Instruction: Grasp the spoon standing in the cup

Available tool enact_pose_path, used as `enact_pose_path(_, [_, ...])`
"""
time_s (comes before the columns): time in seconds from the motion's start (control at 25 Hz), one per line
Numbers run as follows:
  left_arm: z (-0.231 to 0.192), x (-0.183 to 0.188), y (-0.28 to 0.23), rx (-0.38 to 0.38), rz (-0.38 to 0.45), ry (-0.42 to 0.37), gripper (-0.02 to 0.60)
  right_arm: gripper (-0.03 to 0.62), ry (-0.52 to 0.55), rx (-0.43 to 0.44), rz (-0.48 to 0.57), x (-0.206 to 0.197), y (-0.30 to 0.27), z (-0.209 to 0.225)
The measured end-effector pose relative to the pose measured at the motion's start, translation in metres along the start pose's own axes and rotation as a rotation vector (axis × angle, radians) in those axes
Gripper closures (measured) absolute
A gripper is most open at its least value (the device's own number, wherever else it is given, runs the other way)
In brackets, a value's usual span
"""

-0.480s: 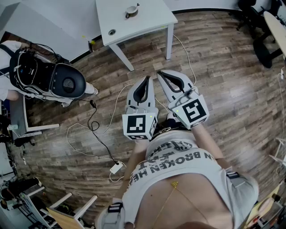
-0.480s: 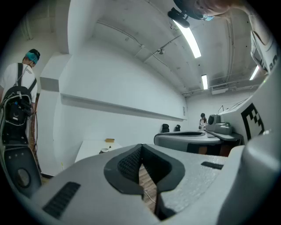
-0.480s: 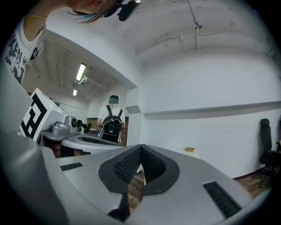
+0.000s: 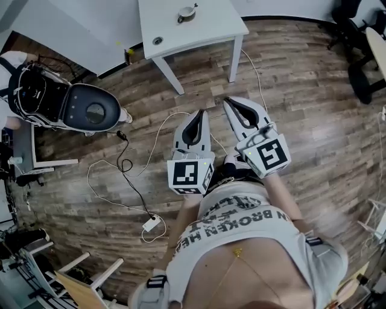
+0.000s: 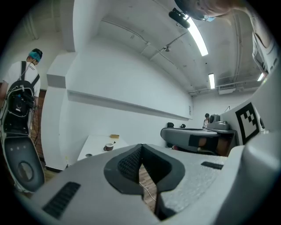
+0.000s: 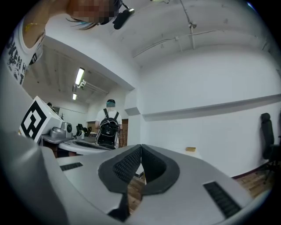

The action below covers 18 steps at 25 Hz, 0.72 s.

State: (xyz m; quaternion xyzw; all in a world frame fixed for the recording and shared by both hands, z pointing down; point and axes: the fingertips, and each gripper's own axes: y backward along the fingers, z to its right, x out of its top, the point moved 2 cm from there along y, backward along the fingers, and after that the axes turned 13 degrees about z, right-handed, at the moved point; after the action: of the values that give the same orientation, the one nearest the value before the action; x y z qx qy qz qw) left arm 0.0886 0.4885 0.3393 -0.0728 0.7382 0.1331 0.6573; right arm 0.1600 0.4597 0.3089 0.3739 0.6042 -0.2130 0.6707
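A brown cup with a spoon standing in it sits on the white table at the top of the head view, well ahead of both grippers. In the left gripper view the cup is small and distant on the table. My left gripper and right gripper are held side by side over the wooden floor, in front of the person's waist. Both are shut with nothing between the jaws, as the left gripper and right gripper show in their own views.
A person with a black backpack stands at the left, beside a rounded black-and-white device. Cables and a white power adaptor lie on the floor. Office chairs stand at the right, wooden furniture at the bottom left.
The table with the cup has shifted slightly right and down in the head view. Both grippers stay shut and side by side.
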Motion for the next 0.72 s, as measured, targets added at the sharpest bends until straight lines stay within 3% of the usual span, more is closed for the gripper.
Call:
enact_pose_path(0.2, [-0.021, -0.006, -0.015, -0.010, -0.009, 0.026, 0.586, 0.586, 0.008, 0.030, -0.005, -0.009, -0.027, -0.003])
enact_pose_path(0.72, [-0.141, 0.000, -0.122, -0.160, 0.007, 0.018, 0.586, 0.586, 0.034, -0.066, -0.014, -0.049, -0.172, 0.029])
